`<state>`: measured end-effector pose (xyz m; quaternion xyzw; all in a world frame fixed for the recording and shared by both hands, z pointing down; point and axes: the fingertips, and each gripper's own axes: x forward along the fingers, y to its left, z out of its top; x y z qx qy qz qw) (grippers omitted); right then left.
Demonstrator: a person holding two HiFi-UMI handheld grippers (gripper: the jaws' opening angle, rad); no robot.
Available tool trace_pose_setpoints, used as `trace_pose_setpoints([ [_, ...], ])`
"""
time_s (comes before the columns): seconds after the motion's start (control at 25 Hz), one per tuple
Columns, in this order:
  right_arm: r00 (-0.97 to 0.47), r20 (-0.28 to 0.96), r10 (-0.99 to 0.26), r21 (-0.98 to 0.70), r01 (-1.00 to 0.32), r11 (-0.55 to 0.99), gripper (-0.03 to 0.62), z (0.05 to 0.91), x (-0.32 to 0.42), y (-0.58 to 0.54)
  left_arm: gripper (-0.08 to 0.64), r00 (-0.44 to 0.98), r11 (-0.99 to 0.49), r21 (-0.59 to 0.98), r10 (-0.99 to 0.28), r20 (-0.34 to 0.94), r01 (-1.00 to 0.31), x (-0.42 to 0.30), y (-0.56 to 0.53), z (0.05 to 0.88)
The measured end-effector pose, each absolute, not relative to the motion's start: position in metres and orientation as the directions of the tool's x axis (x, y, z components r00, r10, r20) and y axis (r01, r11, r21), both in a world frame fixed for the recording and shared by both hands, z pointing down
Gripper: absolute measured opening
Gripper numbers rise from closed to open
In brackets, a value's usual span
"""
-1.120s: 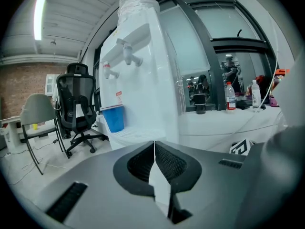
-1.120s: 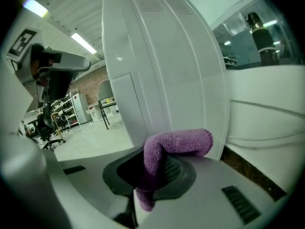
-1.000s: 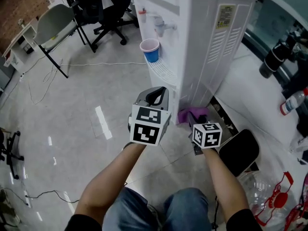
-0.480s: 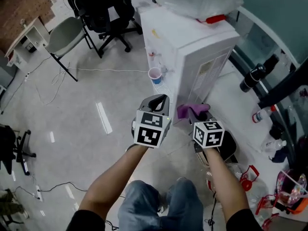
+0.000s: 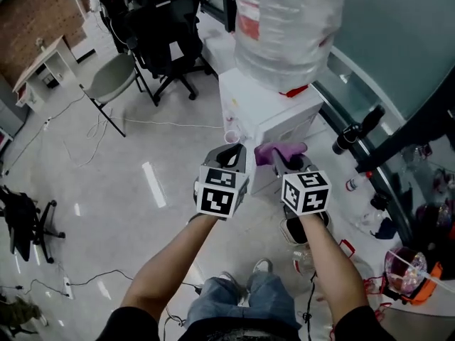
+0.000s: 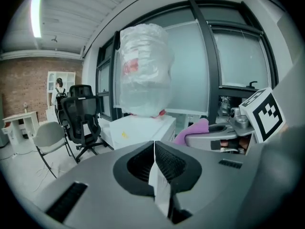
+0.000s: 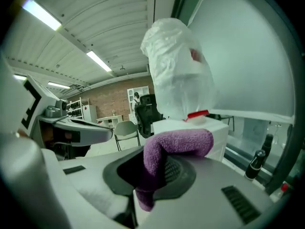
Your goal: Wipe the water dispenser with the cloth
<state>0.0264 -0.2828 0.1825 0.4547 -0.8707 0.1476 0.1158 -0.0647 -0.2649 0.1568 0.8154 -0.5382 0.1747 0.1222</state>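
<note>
Head view looks steeply down on a pale glossy floor (image 5: 135,190) with the water dispenser (image 5: 274,116) standing at upper centre. Its white cabinet carries a large bottle (image 5: 284,27) wrapped in clear plastic film. Two black office chairs (image 5: 167,38) stand behind and to the left of the cabinet, and a grey chair (image 5: 114,80) stands further left.

Both grippers are held side by side in front of the dispenser, each with its marker cube facing the camera.

- Left gripper (image 5: 229,153): the jaws are pressed together and nothing sits between them. It is held just left of the cabinet's front corner.
- Right gripper (image 5: 286,162): the jaws are clamped on the purple cloth (image 5: 276,150).

In the right gripper view, the cloth rises out of the gap between the two ribbed pads, folds over, and lies across the pad on the right side (its lower end hangs down inside the gap). The folded part projects past the jaw tips toward the dispenser's upper front edge. Contact with the cabinet cannot be determined.

A small cup (image 5: 232,133) sits at the dispenser's front face, just above the left gripper.
</note>
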Motion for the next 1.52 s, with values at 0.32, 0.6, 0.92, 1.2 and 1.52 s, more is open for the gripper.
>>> trace_pose_setpoints([
  [0.32,-0.518,0.250,-0.818,-0.072,-0.853,0.517,0.046,0.051,0.029,-0.239,0.028,0.372,-0.390,0.019,-0.861,0.346,-0.920,-0.088,-0.217,0.054],
  [0.6,-0.507,0.183,-0.843,-0.031,-0.860,0.510,0.046,-0.009,0.030,-0.199,0.028,0.376,-0.407,-0.053,-0.880,0.290,-0.912,-0.099,-0.179,0.011],
  [0.92,-0.505,0.147,-0.851,0.014,-0.859,0.512,0.046,-0.032,0.025,-0.181,0.028,0.360,-0.377,-0.020,-0.896,0.259,-0.926,-0.119,-0.165,-0.003],
  [1.2,-0.515,0.133,-0.847,-0.002,-0.854,0.520,0.046,-0.038,0.016,-0.176,0.028,0.321,-0.338,-0.018,-0.908,0.269,-0.941,-0.144,-0.154,-0.002],
  [1.52,-0.524,0.144,-0.839,-0.028,-0.850,0.526,0.046,-0.030,0.005,-0.181,0.028,0.305,-0.325,-0.023,-0.909,0.285,-0.946,-0.155,-0.156,0.001],
])
